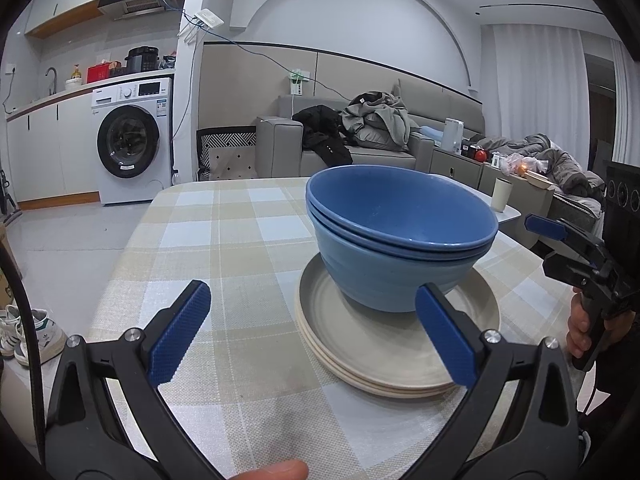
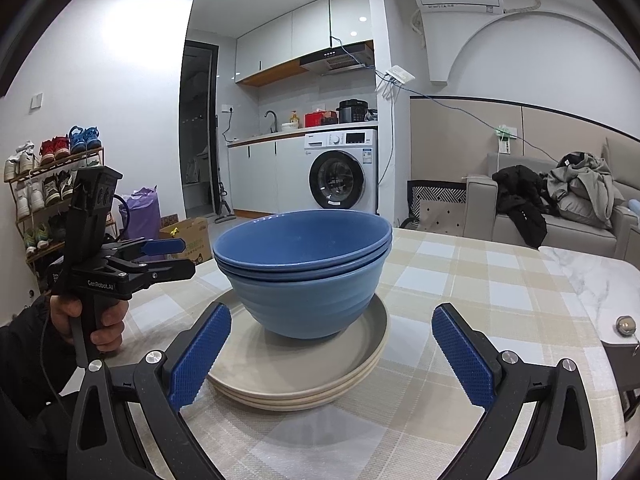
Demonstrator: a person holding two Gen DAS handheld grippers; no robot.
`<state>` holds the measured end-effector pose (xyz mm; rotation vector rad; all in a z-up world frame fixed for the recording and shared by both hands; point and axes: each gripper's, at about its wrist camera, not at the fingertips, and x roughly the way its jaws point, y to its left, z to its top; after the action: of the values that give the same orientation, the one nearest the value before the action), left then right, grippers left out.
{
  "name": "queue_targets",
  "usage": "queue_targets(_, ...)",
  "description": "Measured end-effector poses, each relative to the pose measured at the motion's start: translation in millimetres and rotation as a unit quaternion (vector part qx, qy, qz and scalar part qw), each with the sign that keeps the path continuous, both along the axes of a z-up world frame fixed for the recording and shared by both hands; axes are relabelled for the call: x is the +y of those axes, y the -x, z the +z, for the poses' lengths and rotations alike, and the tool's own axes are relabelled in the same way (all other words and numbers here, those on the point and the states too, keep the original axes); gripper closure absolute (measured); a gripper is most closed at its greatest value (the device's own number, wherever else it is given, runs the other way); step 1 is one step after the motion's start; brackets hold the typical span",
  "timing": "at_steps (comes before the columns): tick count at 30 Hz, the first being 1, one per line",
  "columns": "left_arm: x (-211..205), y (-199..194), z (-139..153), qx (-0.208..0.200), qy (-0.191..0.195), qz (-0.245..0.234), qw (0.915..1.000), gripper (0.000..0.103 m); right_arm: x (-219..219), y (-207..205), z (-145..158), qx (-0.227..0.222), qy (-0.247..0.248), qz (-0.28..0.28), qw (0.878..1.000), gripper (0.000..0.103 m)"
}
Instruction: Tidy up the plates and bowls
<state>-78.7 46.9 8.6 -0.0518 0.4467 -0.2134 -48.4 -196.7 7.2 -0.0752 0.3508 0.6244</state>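
Nested blue bowls (image 1: pixel 396 248) (image 2: pixel 304 276) stand on a stack of beige plates (image 1: pixel 384 352) (image 2: pixel 296 376) on the checked tablecloth. My left gripper (image 1: pixel 316 320) is open and empty, just in front of the plate stack, with its right finger over the plates' rim. My right gripper (image 2: pixel 332 344) is open and empty, its jaws spread on either side of the stack's near edge. Each gripper shows in the other's view: the right one (image 1: pixel 560 236) at the right edge, the left one (image 2: pixel 168 256) at the left.
The table (image 1: pixel 224 240) has a checked cloth; a marble tabletop (image 2: pixel 592 280) adjoins it, with a beige cup (image 1: pixel 502 194) at its far end. A sofa with clothes (image 1: pixel 368 128), a washing machine (image 1: pixel 132 144) and a shoe rack (image 2: pixel 48 184) stand around.
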Motion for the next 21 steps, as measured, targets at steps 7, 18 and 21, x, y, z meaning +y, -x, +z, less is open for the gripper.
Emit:
queue_targets(7, -0.3, -0.1, -0.2, 0.0, -0.002, 0.0, 1.0, 0.001, 1.2, 1.3, -0.7, 0.0, 0.0, 0.003, 1.0, 0.0)
queue_targets(18, 0.2, 0.6, 0.1, 0.0, -0.003, 0.0, 1.0, 0.001, 1.3, 1.3, -0.8, 0.001, 0.0, 0.002, 1.0, 0.0)
queue_targets(21, 0.0, 0.5, -0.1, 0.0, -0.003, 0.0, 1.0, 0.001, 1.1, 1.3, -0.5, 0.001, 0.0, 0.002, 1.0, 0.0)
